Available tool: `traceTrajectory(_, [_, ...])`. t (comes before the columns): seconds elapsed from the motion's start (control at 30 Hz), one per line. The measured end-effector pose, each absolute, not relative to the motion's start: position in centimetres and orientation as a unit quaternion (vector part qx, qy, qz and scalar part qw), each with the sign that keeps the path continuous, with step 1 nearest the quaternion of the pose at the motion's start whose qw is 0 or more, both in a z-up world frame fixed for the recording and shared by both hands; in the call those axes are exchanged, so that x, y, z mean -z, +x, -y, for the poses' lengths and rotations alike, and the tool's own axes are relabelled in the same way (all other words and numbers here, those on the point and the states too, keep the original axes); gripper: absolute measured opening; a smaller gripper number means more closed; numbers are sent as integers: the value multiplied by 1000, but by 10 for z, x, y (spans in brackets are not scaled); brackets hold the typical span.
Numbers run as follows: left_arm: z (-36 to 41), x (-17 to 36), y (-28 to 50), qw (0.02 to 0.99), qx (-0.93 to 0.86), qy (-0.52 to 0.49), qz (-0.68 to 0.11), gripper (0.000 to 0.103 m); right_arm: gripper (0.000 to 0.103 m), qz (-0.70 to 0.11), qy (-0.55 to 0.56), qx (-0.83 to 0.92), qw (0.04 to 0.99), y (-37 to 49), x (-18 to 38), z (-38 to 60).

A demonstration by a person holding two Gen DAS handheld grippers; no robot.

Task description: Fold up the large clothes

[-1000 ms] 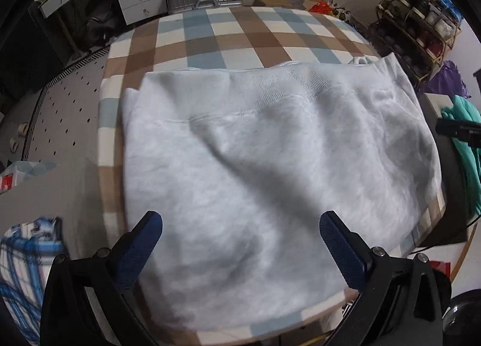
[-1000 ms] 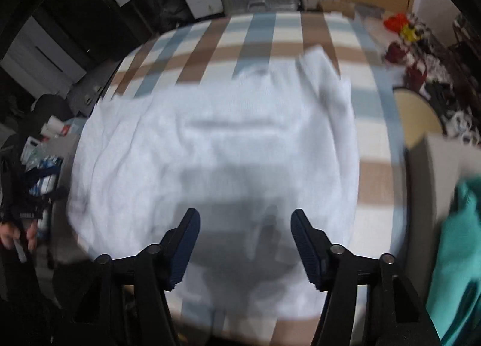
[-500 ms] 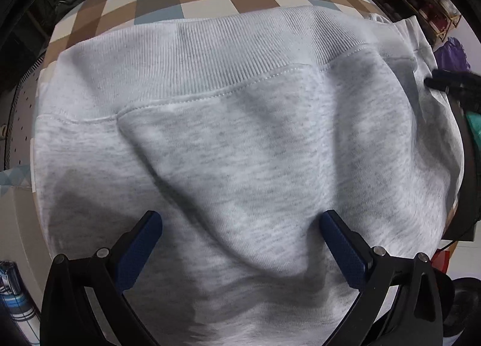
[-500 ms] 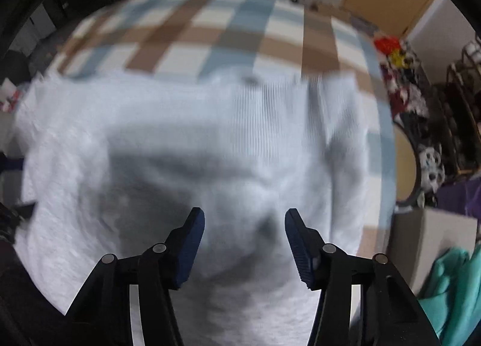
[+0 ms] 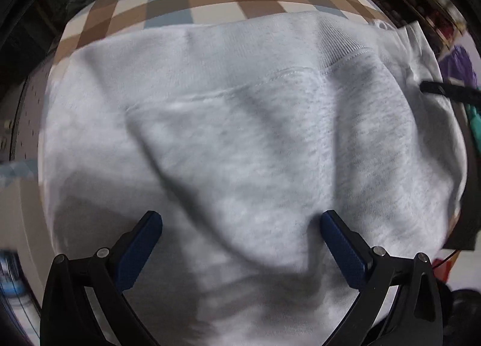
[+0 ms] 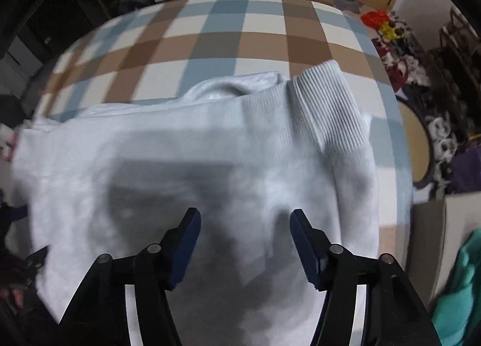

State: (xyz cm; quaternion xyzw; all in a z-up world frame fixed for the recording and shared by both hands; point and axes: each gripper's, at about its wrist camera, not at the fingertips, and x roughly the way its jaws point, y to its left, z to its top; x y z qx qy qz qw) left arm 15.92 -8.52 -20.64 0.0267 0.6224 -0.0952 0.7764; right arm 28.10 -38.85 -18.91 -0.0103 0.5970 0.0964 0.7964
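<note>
Your left claw (image 5: 240, 222) gapes; your right claw (image 6: 245, 219) is opening; the grey sweatshirt (image 5: 255, 135) on the checked counter (image 6: 210, 42) lies just below both.

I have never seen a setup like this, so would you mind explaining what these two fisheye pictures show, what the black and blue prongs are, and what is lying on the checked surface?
There is no robot here: a person carries a two-finger tool in each hand, and a small camera on each tool looks forward along its fingers. One picture comes from the left hand-held gripper, the other from the right hand-held gripper; the black arms with blue pads are their fingers.

Both look steeply down on a light grey sweatshirt with ribbed knit edges, lying partly folded on a table covered by a brown, blue and cream checked cloth. A ribbed cuff lies on top at the right.

Nothing is held. The left jaws stand wide open; the right jaws are opening, narrower than the left, with only loose fabric beneath them. The room behind is cluttered storage.
</note>
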Motion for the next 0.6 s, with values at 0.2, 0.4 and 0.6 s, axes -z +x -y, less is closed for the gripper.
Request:
traceTrajectory(0.2, [110, 188, 101, 741, 174, 22, -648, 102, 59, -523, -99, -268, 803, 180, 163, 322])
traceTrajectory(0.4, [122, 218, 87, 745, 146, 46, -649, 102, 62, -554, -153, -237, 783, 148, 226, 286])
traceTrajectory(0.6, [137, 218, 66, 763, 110, 49, -636, 102, 62, -537, -118, -189, 814, 143, 222, 284])
